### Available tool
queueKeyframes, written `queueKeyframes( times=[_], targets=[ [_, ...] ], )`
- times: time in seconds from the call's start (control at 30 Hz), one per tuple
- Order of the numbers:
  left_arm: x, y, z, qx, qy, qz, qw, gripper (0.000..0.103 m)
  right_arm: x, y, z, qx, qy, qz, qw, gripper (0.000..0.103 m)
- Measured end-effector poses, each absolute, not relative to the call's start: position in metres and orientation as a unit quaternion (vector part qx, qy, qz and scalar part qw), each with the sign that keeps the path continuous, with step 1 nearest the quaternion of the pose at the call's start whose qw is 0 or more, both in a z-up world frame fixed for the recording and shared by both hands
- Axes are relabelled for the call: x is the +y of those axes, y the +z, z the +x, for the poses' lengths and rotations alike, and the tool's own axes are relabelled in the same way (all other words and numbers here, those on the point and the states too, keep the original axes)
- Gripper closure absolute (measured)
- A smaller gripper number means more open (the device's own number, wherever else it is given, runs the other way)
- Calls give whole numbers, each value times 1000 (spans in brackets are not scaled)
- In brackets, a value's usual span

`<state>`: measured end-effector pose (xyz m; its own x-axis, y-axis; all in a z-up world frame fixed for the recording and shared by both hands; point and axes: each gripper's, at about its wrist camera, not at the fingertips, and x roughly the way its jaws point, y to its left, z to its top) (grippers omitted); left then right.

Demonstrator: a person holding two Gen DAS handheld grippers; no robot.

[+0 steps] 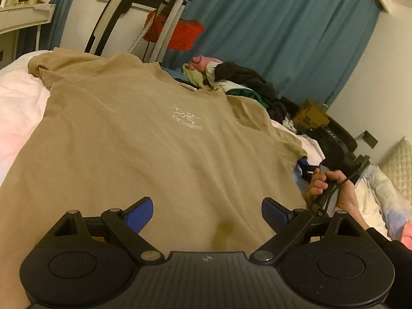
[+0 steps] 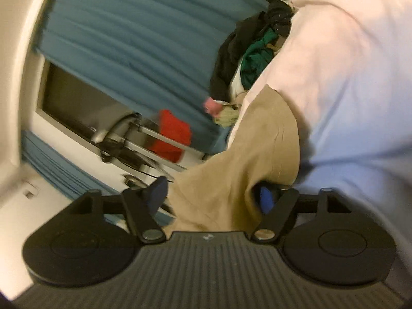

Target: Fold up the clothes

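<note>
At the near edge of the bed, the left gripper (image 1: 207, 217) hangs over the hem end of the tan T-shirt (image 1: 144, 134) with its jaws spread wide and nothing between them; its blue pads (image 1: 140, 215) stand clear of the cloth. At the bed's right side, the right gripper (image 2: 211, 198) has a fold of the same shirt's edge lying between its jaws. The jaws stand fairly wide, and the blurred view does not show whether the pads press on the fabric, so I cannot tell if it grips. In the left view, the person's right hand (image 1: 327, 188) holds that gripper's handle just beside the shirt's right edge.

To do this step well, I judge the right gripper should close fully on the side edge, taking one layer pair cleanly, before any lift. The left should take the hem on the same side, so both carry the edge across together and the fold line stays straight.

The shirt lies spread front-up across the white bedding (image 1: 18, 108). Its collar points toward the far edge and a small pale logo (image 1: 186, 119) sits at the chest. One sleeve is bunched at the far left corner, and the body shows soft wrinkles. A pile of other clothes (image 1: 247, 82) sits beyond the collar.
</note>
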<state>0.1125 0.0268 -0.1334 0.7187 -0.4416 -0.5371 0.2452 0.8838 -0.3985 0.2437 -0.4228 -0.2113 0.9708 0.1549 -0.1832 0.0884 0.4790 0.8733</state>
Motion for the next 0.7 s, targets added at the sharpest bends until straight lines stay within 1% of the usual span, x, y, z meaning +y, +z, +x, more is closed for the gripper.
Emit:
queueKeyframes(
  times=[0.07,0.23,0.3,0.33,0.37,0.4,0.43,0.47,0.5,0.7],
  targets=[
    [29,-138,120,330,-183,-164,911,10,-422,-216,258,135,0,505,853,31],
    [33,-148,135,338,-178,-194,903,10,-431,-227,271,70,-15,545,835,31],
    [31,-150,136,334,-182,-196,904,10,-434,-221,280,47,-28,538,841,31],
    [31,-151,136,330,-185,-197,904,10,-435,-217,285,39,-32,529,847,34],
    [32,-151,135,327,-188,-199,905,10,-434,-212,291,50,-36,512,857,39],
    [31,-150,135,324,-189,-199,906,10,-433,-207,297,61,-41,496,865,57],
    [30,-149,134,322,-188,-198,906,10,-433,-203,300,76,-50,482,872,86],
    [30,-147,133,319,-189,-199,907,10,-432,-199,302,88,-58,467,878,97],
    [30,-145,132,317,-190,-200,908,10,-432,-194,299,90,-67,452,885,99],
    [41,-124,121,273,-196,-211,918,10,-444,-145,278,71,-126,383,913,100]
  ],
)
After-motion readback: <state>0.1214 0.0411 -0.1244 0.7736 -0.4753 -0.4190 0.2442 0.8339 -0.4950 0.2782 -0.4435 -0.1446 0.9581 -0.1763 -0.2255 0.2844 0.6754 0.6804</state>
